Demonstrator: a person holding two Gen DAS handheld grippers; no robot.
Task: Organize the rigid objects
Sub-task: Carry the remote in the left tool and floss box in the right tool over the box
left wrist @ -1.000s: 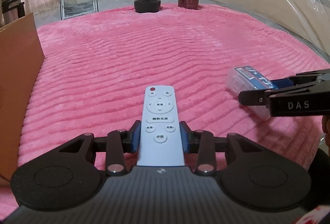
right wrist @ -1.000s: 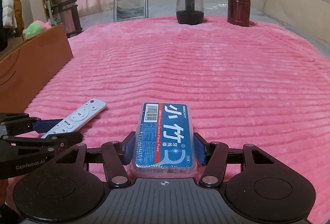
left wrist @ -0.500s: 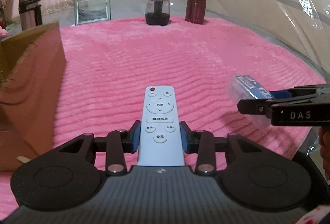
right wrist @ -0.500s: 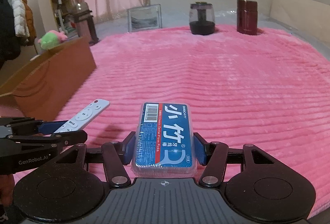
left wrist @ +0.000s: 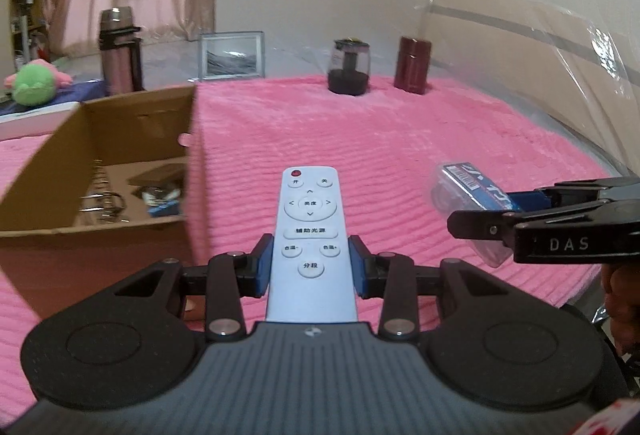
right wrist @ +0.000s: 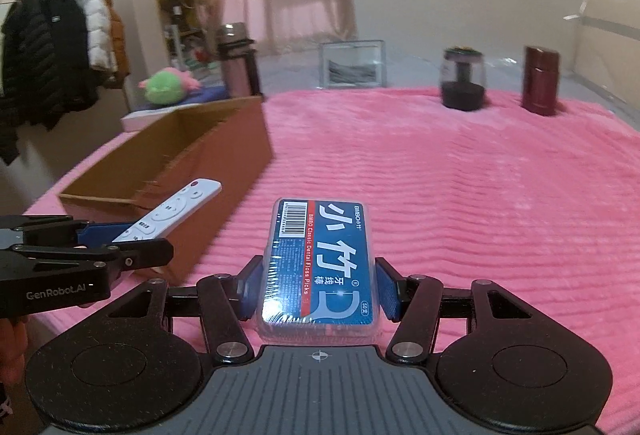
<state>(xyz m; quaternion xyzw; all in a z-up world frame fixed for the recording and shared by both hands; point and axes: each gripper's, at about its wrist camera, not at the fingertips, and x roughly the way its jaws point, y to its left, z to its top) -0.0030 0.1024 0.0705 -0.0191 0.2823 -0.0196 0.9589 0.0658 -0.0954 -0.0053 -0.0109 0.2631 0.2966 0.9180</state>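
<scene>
My left gripper [left wrist: 311,267] is shut on a white remote control [left wrist: 311,227] and holds it in the air beside the open cardboard box [left wrist: 120,227]. The remote also shows in the right wrist view [right wrist: 172,213], in the left gripper [right wrist: 120,235]. My right gripper [right wrist: 318,291] is shut on a blue-labelled clear box of dental floss picks [right wrist: 320,263], held above the pink blanket [right wrist: 480,215]. The floss box shows in the left wrist view [left wrist: 472,195] at right, in the right gripper [left wrist: 516,213]. The cardboard box [right wrist: 192,155] holds several small items.
At the blanket's far edge stand a glass jar with a dark base [left wrist: 348,67], a dark red canister [left wrist: 414,65] and a framed picture [left wrist: 233,55]. A thermos [left wrist: 120,51] and a green plush toy [left wrist: 34,85] lie beyond the box. Clear plastic sheeting [left wrist: 560,55] is at right.
Both grippers have risen and moved left with their objects. The cardboard box's open top and its contents have come into view.
</scene>
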